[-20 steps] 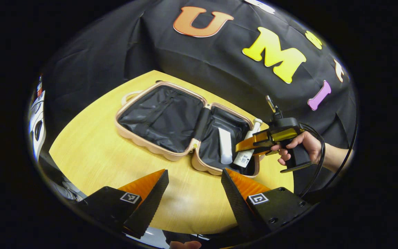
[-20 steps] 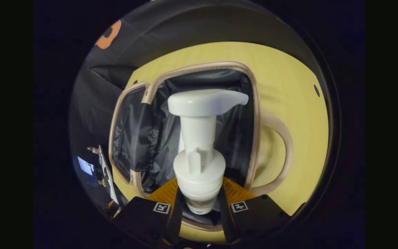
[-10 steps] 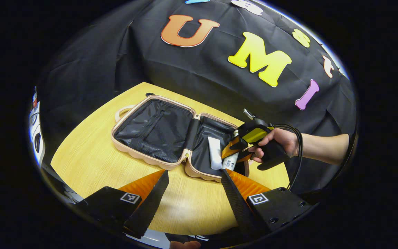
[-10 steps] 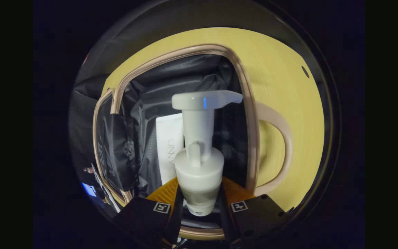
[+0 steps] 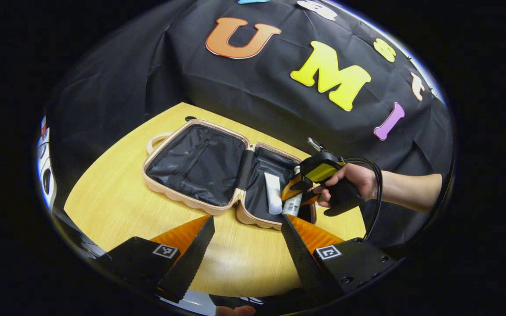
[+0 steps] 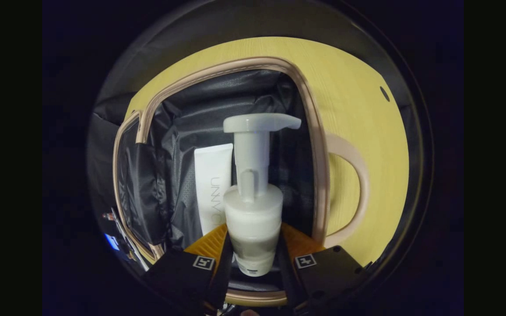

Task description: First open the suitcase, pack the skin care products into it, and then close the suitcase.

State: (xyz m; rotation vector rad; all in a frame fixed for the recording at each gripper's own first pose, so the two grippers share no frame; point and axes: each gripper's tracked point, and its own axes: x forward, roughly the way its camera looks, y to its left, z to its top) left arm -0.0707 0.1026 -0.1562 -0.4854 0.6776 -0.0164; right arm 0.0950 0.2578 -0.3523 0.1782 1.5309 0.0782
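Observation:
A beige suitcase (image 5: 160, 186) lies open flat on the wooden table, its black lining showing. In its right half lies a white tube (image 5: 272, 199) (image 6: 211, 184). My right gripper (image 6: 253, 256) (image 5: 294, 191) is shut on a white pump bottle (image 6: 253, 206) (image 5: 293, 204), holding it low inside that right half, beside the tube. A hand (image 5: 352, 180) holds this gripper. My left gripper (image 5: 246, 245) stands open over the table's near edge, nothing between its fingers.
The suitcase's beige handle (image 6: 358, 193) sticks out over the wooden table (image 5: 112, 206). Bare tabletop lies in front of the suitcase. A small dark hole (image 6: 384, 93) marks the tabletop beyond the handle.
My right gripper has lowered the pump bottle deeper into the right half of the suitcase, next to the tube. My left gripper has drawn back slightly and stays open.

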